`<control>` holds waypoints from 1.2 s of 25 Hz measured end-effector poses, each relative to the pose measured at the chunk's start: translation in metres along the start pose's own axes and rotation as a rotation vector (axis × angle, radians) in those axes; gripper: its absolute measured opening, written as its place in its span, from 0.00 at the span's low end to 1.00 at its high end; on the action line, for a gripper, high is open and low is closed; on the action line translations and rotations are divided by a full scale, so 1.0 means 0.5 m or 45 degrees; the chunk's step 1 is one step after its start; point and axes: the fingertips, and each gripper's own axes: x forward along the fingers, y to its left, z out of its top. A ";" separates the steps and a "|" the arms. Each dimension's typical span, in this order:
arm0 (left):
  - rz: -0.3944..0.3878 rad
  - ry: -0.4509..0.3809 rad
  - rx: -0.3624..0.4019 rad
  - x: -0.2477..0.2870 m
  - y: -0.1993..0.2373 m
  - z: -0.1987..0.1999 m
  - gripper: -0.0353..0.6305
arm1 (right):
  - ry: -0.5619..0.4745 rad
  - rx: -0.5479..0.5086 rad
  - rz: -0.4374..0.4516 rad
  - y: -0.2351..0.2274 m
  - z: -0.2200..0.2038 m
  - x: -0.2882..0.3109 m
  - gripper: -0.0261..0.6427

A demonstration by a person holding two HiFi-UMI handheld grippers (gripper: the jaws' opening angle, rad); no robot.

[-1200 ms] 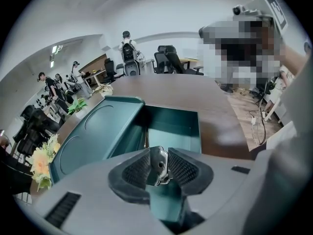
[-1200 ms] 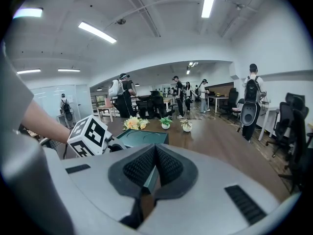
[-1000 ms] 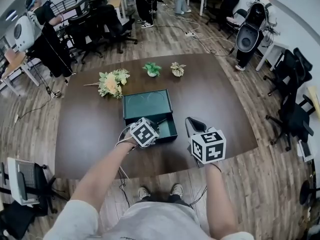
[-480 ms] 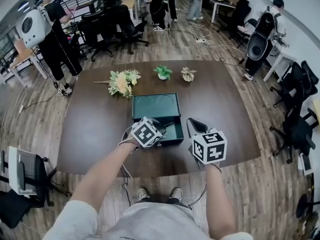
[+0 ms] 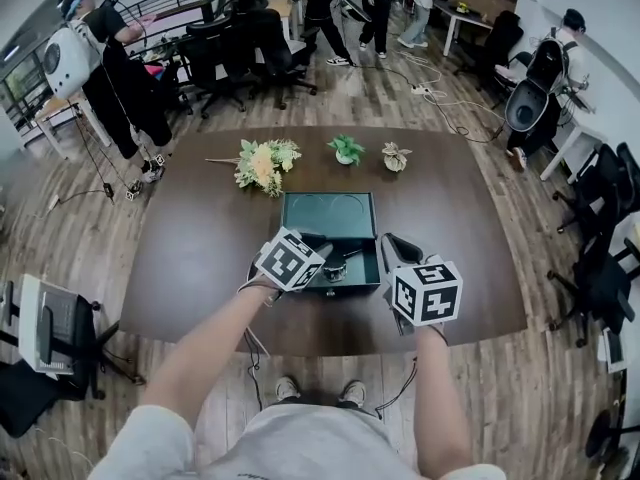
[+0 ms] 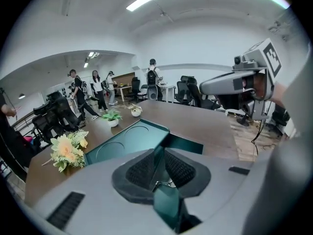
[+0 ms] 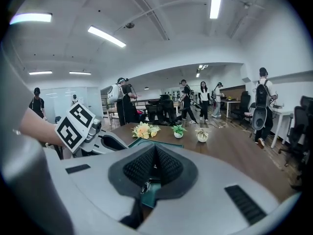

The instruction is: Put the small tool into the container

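A dark green box [image 5: 367,273] stands open on the brown table, its lid [image 5: 327,215] laid flat behind the tray. A small metal tool [image 5: 337,262] lies in the tray; through the jaw gap in the left gripper view it is a silvery bit [image 6: 164,182]. My left gripper [image 5: 322,251] [image 6: 159,153] hangs over the tray's front left. Its jaws have just been closing; a narrow gap remains and nothing is pressed between the pads. My right gripper [image 5: 393,246] [image 7: 155,153] hovers by the tray's right side, its pads together and empty.
A bunch of artificial flowers [image 5: 262,161] and two small potted plants [image 5: 345,149] [image 5: 396,156] stand along the table's far side. A cable [image 5: 250,343] hangs off the near edge. Office chairs and people stand around the table on the wooden floor.
My left gripper has lifted from the tray's front and shifted slightly right. The right gripper has drifted a little. The head view has tilted, so the table sits lower in frame.
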 end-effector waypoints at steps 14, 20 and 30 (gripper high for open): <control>0.168 -0.171 -0.163 -0.103 0.079 0.034 0.14 | -0.051 -0.025 0.027 0.010 0.045 0.017 0.05; 0.242 -0.257 -0.251 -0.146 0.100 0.038 0.12 | -0.073 -0.031 0.028 0.008 0.057 0.018 0.05; 0.376 -0.371 -0.288 -0.217 0.119 0.057 0.10 | -0.100 -0.048 0.048 0.017 0.089 0.018 0.05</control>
